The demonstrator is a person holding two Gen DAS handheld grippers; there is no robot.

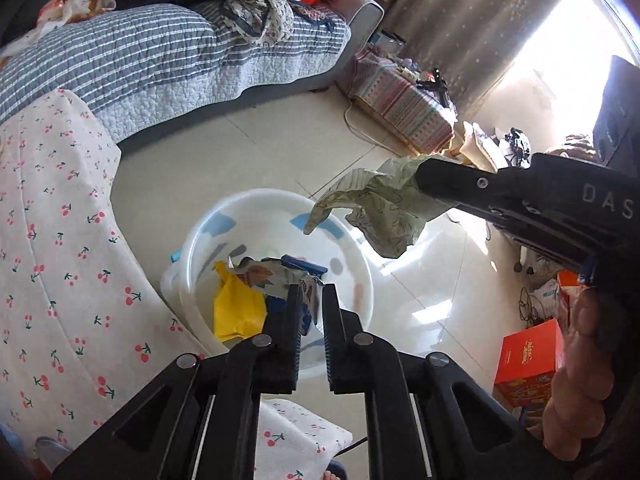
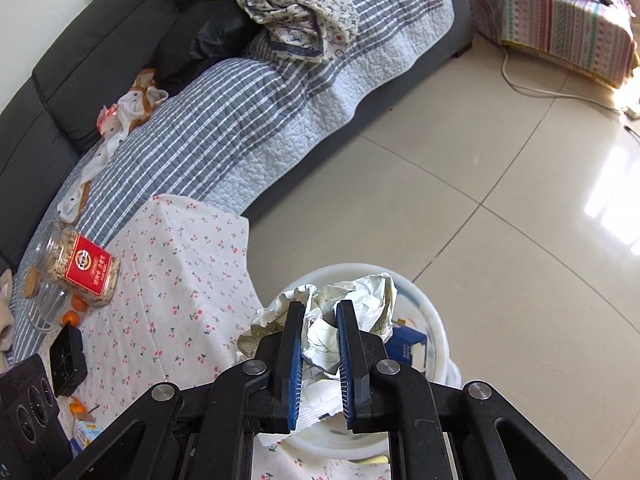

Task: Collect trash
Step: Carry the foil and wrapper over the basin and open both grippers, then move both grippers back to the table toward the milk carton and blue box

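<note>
Now, in the left wrist view, the left tool (image 1: pixel 311 286) is clamped on a printed wrapper (image 1: pixel 272 276) directly above the white bin (image 1: pixel 362 280), which stands on the floor just beside the cherry-print bench (image 1: pixel 60 240). Holding it there means a release should drop it among the yellow bag (image 1: pixel 236 308) and other scraps already inside. Over the bin's far rim, the right tool (image 1: pixel 420 178) comes in gripping a crumpled greenish paper (image 1: pixel 376 208), likewise held ready to drop.

From the right wrist view, the right tool (image 2: pixel 319 309) pinches that crumpled paper (image 2: pixel 360 300) over the bin (image 2: pixel 432 320), with a blue box (image 2: pixel 406 342) inside. Only this view shows what remains on the bench (image 2: pixel 180 280): a red-labelled jar (image 2: pixel 78 266), small oranges (image 2: pixel 74 310) and a black tray (image 2: pixel 68 354). Only the left view shows both tools together.
</note>
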